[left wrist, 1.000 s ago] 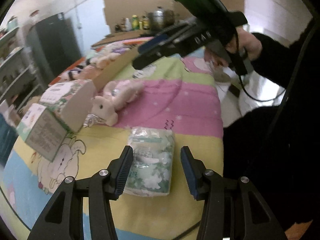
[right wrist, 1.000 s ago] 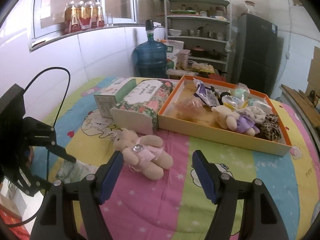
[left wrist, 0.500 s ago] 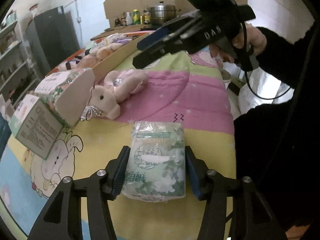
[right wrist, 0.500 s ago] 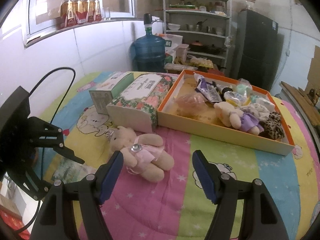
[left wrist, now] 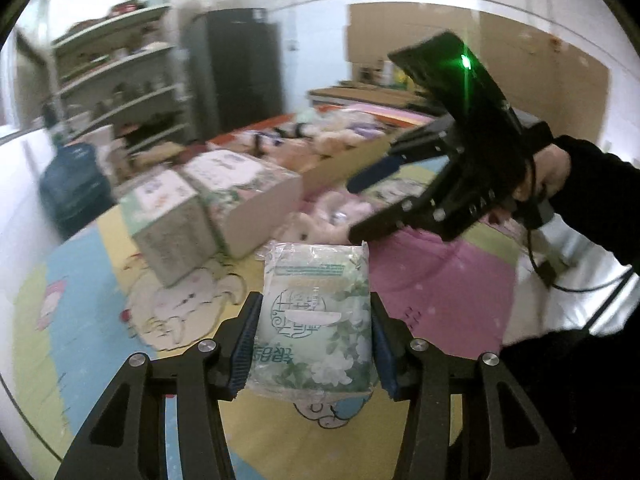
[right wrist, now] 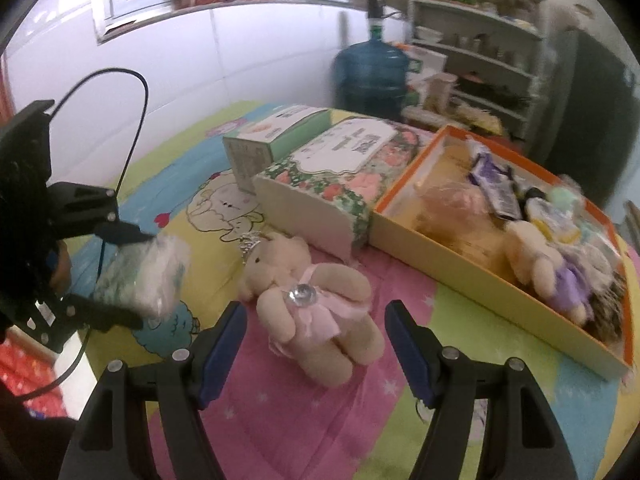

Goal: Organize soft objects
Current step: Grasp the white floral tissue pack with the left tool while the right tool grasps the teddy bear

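Note:
My left gripper [left wrist: 314, 344] is shut on a green tissue pack [left wrist: 316, 320] and holds it lifted above the colourful blanket; it also shows in the right wrist view [right wrist: 144, 276]. My right gripper [right wrist: 316, 344] is open, its fingers either side of a beige teddy bear in a pink dress [right wrist: 312, 300] lying on the blanket. The right gripper also shows in the left wrist view [left wrist: 364, 204], over the blurred bear [left wrist: 332, 216]. An orange tray [right wrist: 472, 264] holds several soft toys and packets.
Two tissue boxes, a floral one [right wrist: 336, 184] and a green one [right wrist: 276, 140], stand left of the tray. A blue water jug [right wrist: 372, 76], shelves [right wrist: 476, 24] and a dark fridge [left wrist: 236, 68] stand behind the table. The table edge is near my left gripper.
My left gripper closed on the tissue pack and lifted it off the blanket, swinging left. My right gripper moved down closer to the teddy bear, still open.

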`<state>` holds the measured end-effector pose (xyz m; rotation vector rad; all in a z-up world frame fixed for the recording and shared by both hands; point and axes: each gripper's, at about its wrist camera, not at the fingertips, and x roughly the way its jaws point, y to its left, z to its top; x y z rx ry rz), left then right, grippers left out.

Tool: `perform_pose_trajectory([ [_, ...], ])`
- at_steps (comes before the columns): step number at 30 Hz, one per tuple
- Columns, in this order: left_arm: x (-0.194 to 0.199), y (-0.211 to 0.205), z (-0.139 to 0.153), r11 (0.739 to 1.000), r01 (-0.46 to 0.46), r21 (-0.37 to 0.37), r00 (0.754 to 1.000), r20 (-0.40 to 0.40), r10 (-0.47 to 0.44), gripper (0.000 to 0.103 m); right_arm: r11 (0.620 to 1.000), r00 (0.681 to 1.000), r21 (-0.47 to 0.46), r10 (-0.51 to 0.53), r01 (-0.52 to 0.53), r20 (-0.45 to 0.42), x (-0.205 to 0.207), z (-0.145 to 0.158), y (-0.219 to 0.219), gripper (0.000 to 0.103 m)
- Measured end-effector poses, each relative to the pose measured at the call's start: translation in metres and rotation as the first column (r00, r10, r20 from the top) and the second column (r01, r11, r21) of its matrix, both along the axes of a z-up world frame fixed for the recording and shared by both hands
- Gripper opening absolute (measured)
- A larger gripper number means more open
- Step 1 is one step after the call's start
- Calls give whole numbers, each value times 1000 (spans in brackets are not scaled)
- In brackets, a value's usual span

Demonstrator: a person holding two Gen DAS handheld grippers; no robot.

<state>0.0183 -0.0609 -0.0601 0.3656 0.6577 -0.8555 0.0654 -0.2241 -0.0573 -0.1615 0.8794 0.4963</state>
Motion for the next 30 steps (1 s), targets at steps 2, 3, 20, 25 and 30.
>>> perform_pose_trajectory([
  [2, -1, 0, 5, 999, -51, -12, 999, -5, 51, 52, 999, 999, -7, 41, -41, -18, 7, -4, 2, 71],
  [3, -1, 1, 8, 997, -80, -22, 997, -7, 80, 52, 998, 998, -11, 58, -58, -26, 10, -5, 2, 71],
  [20, 28, 10, 11, 880, -469, -73, 878, -146, 456, 52, 987, 984, 21, 159, -158, -79, 21, -20, 0, 56],
  [25, 30, 9, 11, 865, -495, -75, 864, -151, 481, 52, 991, 989, 17, 134, -134, -60, 13, -17, -2, 50],
  [30, 28, 7, 14, 857, -509, -76, 857, -142, 496, 52, 992, 992, 36, 121, -120, -33, 2, -10, -4, 49],
])
